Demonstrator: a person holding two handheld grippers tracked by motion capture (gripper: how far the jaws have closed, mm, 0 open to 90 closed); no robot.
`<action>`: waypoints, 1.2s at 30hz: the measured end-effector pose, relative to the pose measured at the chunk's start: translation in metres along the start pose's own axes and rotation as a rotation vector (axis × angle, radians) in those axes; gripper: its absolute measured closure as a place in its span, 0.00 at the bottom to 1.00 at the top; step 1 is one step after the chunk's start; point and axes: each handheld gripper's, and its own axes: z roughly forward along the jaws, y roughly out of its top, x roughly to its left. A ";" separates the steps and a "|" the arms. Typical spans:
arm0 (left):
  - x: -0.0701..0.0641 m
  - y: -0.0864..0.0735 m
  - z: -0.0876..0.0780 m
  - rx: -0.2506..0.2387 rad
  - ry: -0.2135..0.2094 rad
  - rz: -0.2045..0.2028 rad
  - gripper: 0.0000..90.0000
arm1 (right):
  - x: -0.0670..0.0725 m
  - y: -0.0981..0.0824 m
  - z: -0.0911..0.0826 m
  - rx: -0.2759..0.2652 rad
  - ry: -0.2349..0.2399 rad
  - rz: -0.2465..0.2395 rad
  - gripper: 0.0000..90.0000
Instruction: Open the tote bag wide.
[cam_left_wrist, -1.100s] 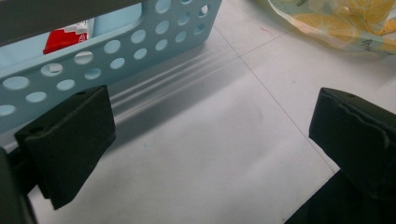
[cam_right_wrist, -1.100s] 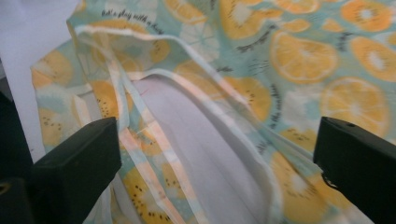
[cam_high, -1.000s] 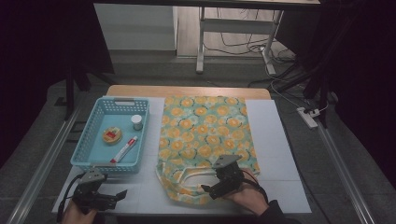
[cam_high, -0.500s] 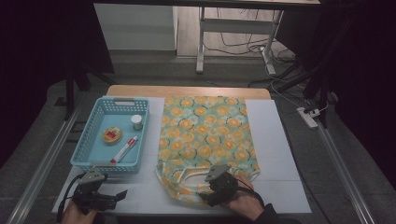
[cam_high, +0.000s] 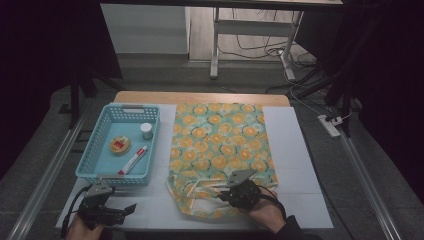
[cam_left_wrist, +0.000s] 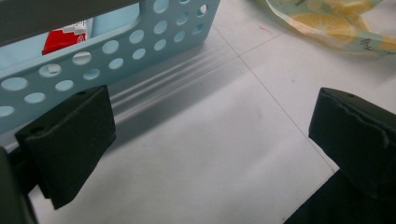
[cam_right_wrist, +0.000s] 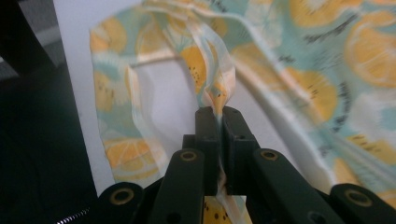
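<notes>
Right tool (cam_right_wrist: 217, 112) clenched on a strap (cam_right_wrist: 212, 70) of the bag (cam_high: 220, 145), jaws just closed with the fabric pinched between them. Bag flat on the counter (cam_high: 295, 165), stretching ahead of that tool. Left tool (cam_high: 131, 207) released, jaws wide, low over bare counter. Basket (cam_high: 90, 165) just ahead of it, tube (cam_high: 133, 160) inside.

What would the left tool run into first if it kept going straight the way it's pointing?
Probably nothing soon: the left tool, jaws open, points across bare white table. The blue basket lies off to one side, the lemon-print bag farther ahead and aside; depth is unclear.
</notes>
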 end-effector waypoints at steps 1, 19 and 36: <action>0.000 0.000 0.000 0.000 0.000 0.000 0.01 | -0.002 0.002 -0.003 -0.012 -0.001 0.007 0.96; 0.001 0.000 0.000 -0.003 0.000 -0.009 0.01 | -0.063 0.038 -0.019 -0.096 -0.055 0.053 0.98; 0.003 0.000 0.000 -0.002 -0.004 -0.024 0.01 | -0.112 0.072 -0.009 -0.137 -0.113 0.072 0.99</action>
